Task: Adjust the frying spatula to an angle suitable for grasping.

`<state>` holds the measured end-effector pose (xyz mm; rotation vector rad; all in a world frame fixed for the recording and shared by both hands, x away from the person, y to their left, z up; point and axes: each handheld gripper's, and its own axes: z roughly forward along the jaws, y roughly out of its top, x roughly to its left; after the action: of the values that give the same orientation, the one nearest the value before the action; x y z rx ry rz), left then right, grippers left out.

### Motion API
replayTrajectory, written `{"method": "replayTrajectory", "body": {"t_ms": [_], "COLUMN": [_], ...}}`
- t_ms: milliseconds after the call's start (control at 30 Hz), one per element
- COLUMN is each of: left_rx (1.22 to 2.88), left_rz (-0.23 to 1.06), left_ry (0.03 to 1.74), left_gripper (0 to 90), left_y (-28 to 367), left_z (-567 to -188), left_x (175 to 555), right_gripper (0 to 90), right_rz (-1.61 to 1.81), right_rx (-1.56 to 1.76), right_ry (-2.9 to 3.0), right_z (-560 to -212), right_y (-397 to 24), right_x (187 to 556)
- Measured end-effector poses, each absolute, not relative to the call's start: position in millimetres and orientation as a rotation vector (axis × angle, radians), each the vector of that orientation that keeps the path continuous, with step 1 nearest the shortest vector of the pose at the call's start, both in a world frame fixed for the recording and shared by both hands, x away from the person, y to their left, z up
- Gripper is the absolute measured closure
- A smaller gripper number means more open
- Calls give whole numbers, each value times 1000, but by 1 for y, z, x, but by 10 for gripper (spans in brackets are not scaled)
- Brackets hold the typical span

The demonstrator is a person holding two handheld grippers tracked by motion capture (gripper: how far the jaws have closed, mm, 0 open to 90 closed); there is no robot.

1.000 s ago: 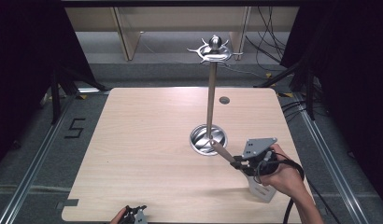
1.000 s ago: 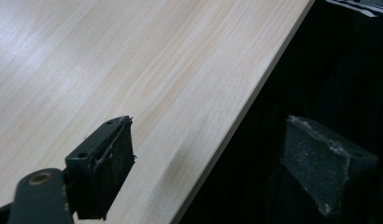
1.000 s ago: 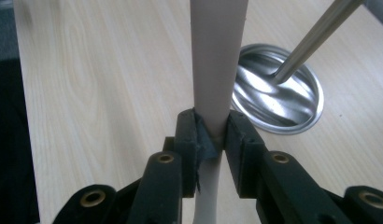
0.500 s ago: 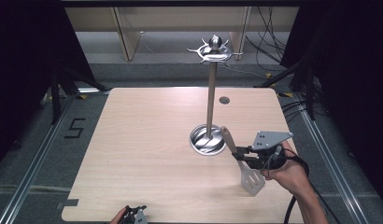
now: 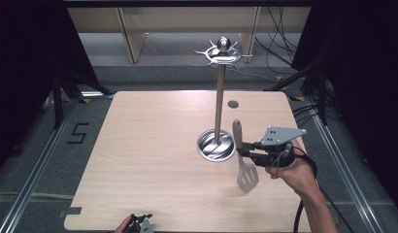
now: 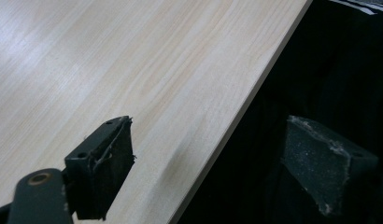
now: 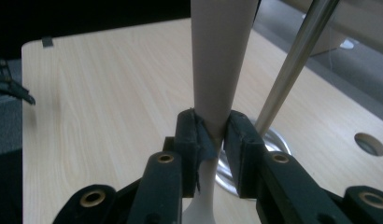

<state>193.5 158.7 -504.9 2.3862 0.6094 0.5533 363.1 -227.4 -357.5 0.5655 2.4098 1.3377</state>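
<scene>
Spatula (image 5: 243, 160) is held upright in the right gripper (image 5: 244, 151), clear of the table (image 5: 148, 145), with its slotted metal blade hanging downward and its pale handle pointing up. In the high view it stands just to the right of the round metal base (image 5: 215, 145) of the utensil stand, apart from it. The blade end hangs over the light wood surface toward the table's right side.

The right gripper view shows the 2 black jaws closed narrowly on the spatula (image 7: 217, 70), the pads (image 7: 192, 135) pressing the handle from both sides at the point where it tapers toward the neck. The stand's metal pole (image 7: 292, 65) rises diagonally just behind the grip, not touching the handle. A round hole (image 7: 370, 143) in the table lies to the right in that view.

The stand's pole (image 5: 219, 102) rises vertically from its base to a ring of hooks (image 5: 223, 51) at the top. The person's right hand (image 5: 294, 172) wraps the gripper body, with the forearm entering from the lower right.

The left gripper (image 5: 141, 224) sits at the near edge of the table, well apart from the spatula. The left gripper view shows its 2 jaws standing wide with nothing between them, one pad (image 6: 105, 172) over the wood and the other beyond the table edge (image 6: 236, 121).
</scene>
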Motion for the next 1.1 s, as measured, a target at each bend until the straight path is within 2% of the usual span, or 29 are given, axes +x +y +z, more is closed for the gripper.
{"method": "replayTrajectory", "body": {"t_ms": [433,1100], "left_rx": [2387,2382], "left_rz": [552,564], "left_ry": [614,616], "left_gripper": [157,157], "left_y": [159,160], "left_z": [-505,-505], "left_x": [194,195], "right_gripper": [761,761], "right_rz": [1426,1429], "right_rx": [581,601], "right_ry": [2340,2256], "right_z": [-344,-285], "right_y": [-221,-216], "right_x": [373,399]}}
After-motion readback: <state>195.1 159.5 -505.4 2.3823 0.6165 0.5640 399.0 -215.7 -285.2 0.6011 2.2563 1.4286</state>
